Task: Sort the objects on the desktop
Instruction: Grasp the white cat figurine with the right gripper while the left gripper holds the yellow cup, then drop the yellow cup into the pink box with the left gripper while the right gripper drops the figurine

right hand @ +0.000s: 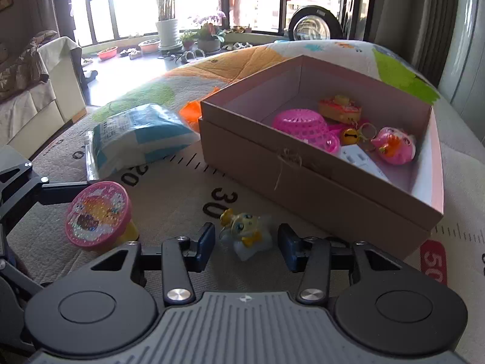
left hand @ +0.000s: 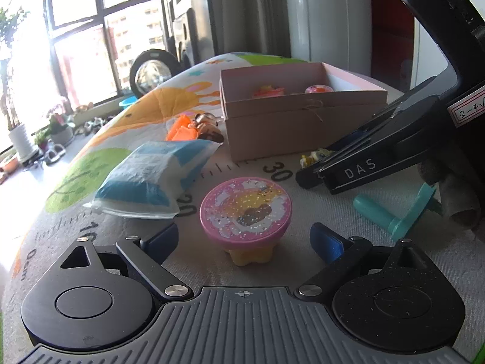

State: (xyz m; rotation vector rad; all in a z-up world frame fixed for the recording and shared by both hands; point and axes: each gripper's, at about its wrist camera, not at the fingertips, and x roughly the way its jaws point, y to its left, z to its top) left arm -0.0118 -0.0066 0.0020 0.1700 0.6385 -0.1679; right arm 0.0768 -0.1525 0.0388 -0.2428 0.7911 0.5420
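Observation:
A pink-lidded yellow tub [left hand: 246,212] stands on the mat between the open fingers of my left gripper [left hand: 246,242]; it also shows in the right wrist view [right hand: 98,214]. A small yellow-haired doll figure [right hand: 247,233] lies between the open fingers of my right gripper [right hand: 246,244], not gripped. The right gripper also shows in the left wrist view [left hand: 312,177], over the figure [left hand: 315,156]. The open cardboard box [right hand: 318,182] holds a pink basket [right hand: 300,126], a cake toy [right hand: 339,109], a bell keyring [right hand: 351,135] and a pink chick [right hand: 394,144].
A blue and white tissue pack [left hand: 151,179] lies left of the box [left hand: 303,127], with an orange toy [left hand: 182,132] and a small figure [left hand: 207,126] behind it. A teal plastic piece [left hand: 394,212] lies at the right. The mat has ruler markings.

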